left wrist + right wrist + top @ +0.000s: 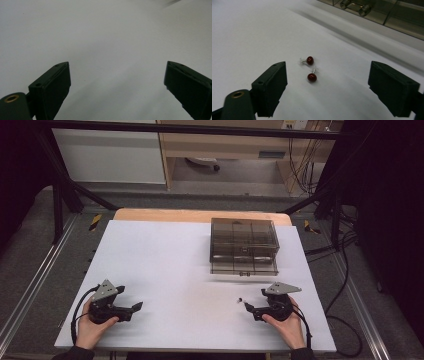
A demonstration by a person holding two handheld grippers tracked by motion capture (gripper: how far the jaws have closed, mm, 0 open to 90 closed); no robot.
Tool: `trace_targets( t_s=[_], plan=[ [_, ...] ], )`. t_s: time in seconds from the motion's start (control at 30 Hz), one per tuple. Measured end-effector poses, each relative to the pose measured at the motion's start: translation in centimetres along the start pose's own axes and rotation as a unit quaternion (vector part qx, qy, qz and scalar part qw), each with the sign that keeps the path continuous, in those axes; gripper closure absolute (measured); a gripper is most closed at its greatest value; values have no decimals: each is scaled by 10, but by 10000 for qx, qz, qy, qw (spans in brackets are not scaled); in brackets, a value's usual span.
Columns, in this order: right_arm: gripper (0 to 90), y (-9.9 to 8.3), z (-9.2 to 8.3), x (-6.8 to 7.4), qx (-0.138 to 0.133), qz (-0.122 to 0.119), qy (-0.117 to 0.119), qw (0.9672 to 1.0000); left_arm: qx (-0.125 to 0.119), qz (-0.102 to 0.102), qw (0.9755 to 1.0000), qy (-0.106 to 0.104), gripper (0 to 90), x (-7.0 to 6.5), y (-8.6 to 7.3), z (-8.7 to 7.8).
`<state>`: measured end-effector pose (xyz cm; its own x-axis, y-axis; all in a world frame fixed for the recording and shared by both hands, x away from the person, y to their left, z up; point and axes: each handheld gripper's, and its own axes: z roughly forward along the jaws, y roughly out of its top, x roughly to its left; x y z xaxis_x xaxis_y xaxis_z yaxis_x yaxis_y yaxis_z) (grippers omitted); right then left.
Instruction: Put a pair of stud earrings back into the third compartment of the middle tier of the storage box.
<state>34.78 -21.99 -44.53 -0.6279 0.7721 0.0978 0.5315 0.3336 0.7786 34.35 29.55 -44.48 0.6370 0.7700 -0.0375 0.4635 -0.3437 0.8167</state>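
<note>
White table covering (175, 270) is bearing two tiny red-bead earrings (311, 70), light, slippery and delicate; the right gripper (328, 85), jaws spread, is hovering, best pinching one bead; the left gripper (117, 85) is idling spread.

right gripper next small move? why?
Probably ease the right gripper forward and down over the nearer red earring, then close. Its jaws stand wide apart with nothing between them, and the two earrings lie loose on the white table just ahead, short of the smoky clear drawer box. The left gripper is open over bare table.
</note>
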Motion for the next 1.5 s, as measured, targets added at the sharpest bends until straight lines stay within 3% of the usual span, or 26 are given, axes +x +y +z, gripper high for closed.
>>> trace_targets(
  t_s=[0.27,0.7,1.23,1.5],
  plan=[
    [365,0,7,5,37,-164,83,9998,-19,-23,10000,21,65,0,0,-1],
    [634,0,13,5,95,-115,227,9996,11,-1,10000,27,65,0,0,0],
    [790,-2,19,6,246,-93,234,9994,3,-19,10000,39,65,1,-1,0],
    [803,-3,19,7,237,-58,182,9995,6,-8,10000,37,65,1,-1,0]
  ],
)
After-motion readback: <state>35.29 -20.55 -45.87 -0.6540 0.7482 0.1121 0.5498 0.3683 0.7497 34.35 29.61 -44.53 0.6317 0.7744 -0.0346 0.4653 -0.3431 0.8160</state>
